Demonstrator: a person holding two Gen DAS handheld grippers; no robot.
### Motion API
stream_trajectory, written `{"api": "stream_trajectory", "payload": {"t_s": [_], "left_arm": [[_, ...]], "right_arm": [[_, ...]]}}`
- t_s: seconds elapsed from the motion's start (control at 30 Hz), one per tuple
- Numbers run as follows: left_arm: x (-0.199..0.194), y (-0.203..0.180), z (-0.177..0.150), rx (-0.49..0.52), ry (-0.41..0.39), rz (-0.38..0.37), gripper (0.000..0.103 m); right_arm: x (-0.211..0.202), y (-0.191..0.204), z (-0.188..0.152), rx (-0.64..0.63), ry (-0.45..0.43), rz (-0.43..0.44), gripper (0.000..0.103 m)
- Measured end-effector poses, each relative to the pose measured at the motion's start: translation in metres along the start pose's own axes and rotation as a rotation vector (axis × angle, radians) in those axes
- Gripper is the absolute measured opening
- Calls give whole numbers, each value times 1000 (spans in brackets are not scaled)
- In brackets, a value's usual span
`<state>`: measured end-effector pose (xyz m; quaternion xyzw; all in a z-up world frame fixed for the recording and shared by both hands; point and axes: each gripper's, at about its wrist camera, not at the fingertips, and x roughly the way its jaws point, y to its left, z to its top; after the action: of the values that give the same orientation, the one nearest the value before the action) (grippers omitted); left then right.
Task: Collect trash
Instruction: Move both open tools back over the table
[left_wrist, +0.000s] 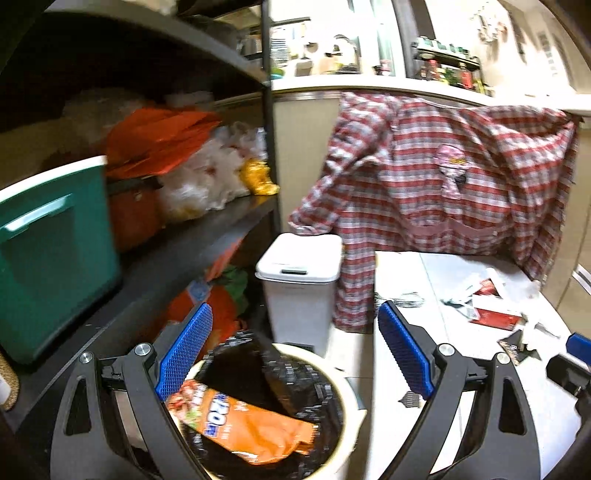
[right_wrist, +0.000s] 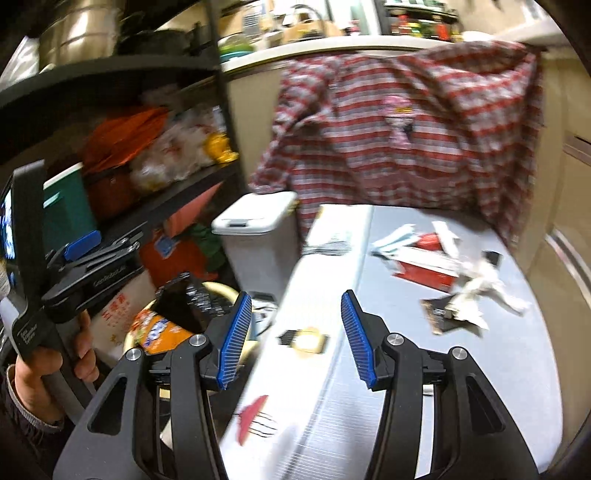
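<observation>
Your left tongs (left_wrist: 295, 354) hang open and empty over the round bin (left_wrist: 347, 398), where an orange snack bag (left_wrist: 243, 424) lies on the black liner. Your right tongs (right_wrist: 297, 338) gape empty above the counter (right_wrist: 406, 369), with scattered wrappers (right_wrist: 443, 266) well ahead.

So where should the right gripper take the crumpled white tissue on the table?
Take the tissue at its raised, bunched middle, coming from above: it lies loose and crumpled over flat wrappers, so a top pinch should catch it alone. The right gripper is open and empty.
</observation>
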<state>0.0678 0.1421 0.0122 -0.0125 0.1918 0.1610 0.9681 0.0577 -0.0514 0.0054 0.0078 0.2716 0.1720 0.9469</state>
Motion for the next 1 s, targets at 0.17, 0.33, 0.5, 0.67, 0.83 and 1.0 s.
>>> {"api": "stream_trajectory", "payload": {"t_s": [0.17,0.33,0.5,0.67,0.83,1.0], "left_arm": [[-4,-33,1,10,-14,-70,88],[-6,-67,5,21,-14,-151,88],[-3,-107,9,76,-20,-208,88],[4,-140,22,87,-37,-249,88],[27,-169,30,94,-59,-264,88],[65,-191,28,95,-30,-264,88]], "right_arm": [[-18,-46,0,57,-41,-100,51],[-29,-85,5,90,-67,-188,51],[-30,-124,21,73,-102,-269,52],[-11,-168,43,81,-129,-311,52],[33,-203,58,121,-128,-304,52],[88,-221,62,137,-67,-282,52]]}}
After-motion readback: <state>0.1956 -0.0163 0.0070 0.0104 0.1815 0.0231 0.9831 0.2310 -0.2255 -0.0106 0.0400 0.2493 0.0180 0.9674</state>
